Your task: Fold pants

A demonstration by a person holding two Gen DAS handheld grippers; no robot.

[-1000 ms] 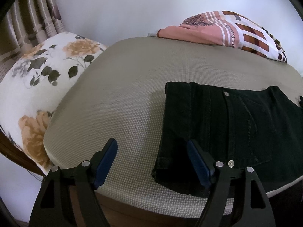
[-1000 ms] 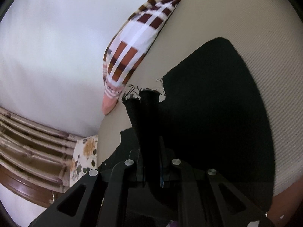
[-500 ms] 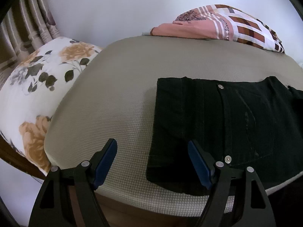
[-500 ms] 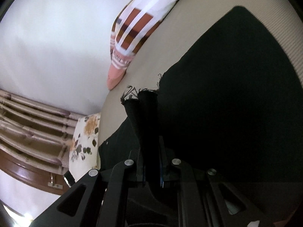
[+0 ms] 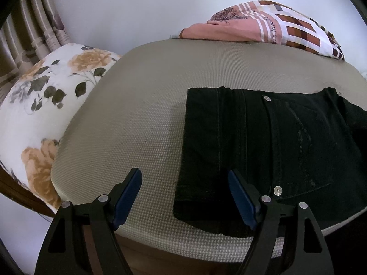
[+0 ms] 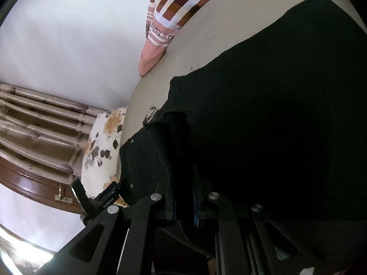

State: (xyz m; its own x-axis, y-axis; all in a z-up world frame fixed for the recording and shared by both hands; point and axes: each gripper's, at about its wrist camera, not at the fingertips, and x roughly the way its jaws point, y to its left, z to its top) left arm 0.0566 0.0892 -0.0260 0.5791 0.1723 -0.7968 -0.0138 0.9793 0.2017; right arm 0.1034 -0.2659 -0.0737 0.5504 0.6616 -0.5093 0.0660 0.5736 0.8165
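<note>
Right hand-held gripper (image 6: pixel 183 171) pinching the pants (image 5: pixel 263 151) by their frayed hem, ready for laying over toward 9 o'clock. Left hand-held gripper (image 5: pixel 184 197) spread wide, empty, just above the bed (image 5: pixel 137 114).

Frayed pants (image 6: pixel 263 119) hem in right tongs (image 6: pixel 183 197), now lower, nearer waistband.

- Pants (image 5: pixel 263 151): black, with silver rivets.
- Mattress cover (image 5: pixel 137 105): grey-beige, in a fine woven check.
- Pillow (image 5: pixel 39 105): white with orange-tan roses and dark green leaves.
- Folded blanket (image 5: pixel 263 26): salmon pink, with white, brown and maroon blocks and stripes.
- Left gripper (image 5: pixel 184 198): black frame, blue pads.
- Wall (image 5: pixel 128 6): plain white.
</note>
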